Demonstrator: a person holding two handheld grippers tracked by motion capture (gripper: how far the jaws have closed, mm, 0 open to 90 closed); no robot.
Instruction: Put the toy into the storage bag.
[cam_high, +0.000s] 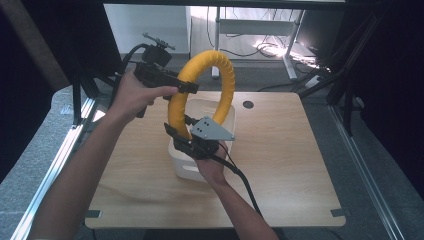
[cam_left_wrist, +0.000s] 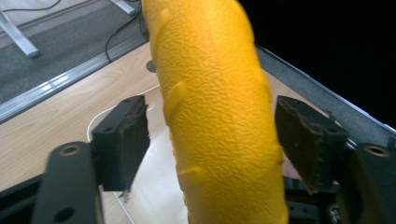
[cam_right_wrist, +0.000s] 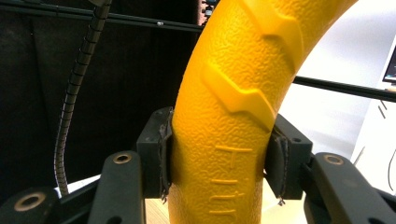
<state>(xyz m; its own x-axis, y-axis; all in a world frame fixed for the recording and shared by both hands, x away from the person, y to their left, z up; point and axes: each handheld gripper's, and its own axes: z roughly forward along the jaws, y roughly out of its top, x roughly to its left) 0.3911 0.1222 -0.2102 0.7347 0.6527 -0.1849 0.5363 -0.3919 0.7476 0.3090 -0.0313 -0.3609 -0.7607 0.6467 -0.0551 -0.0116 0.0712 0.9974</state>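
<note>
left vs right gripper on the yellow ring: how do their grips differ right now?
The right gripper is shut on the yellow ring, pads pressed into both sides; the left gripper is open, with a gap between each pad and the ring.
In the high view the right gripper sits at the ring's lower end above the white bin, the left gripper higher on its left side.
Shared: both straddle the same ring.

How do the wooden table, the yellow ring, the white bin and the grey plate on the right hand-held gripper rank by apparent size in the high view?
1. Wooden table, largest.
2. Yellow ring.
3. White bin, partly hidden, so its rank against the ring is unsure.
4. Grey plate, smallest.
</note>
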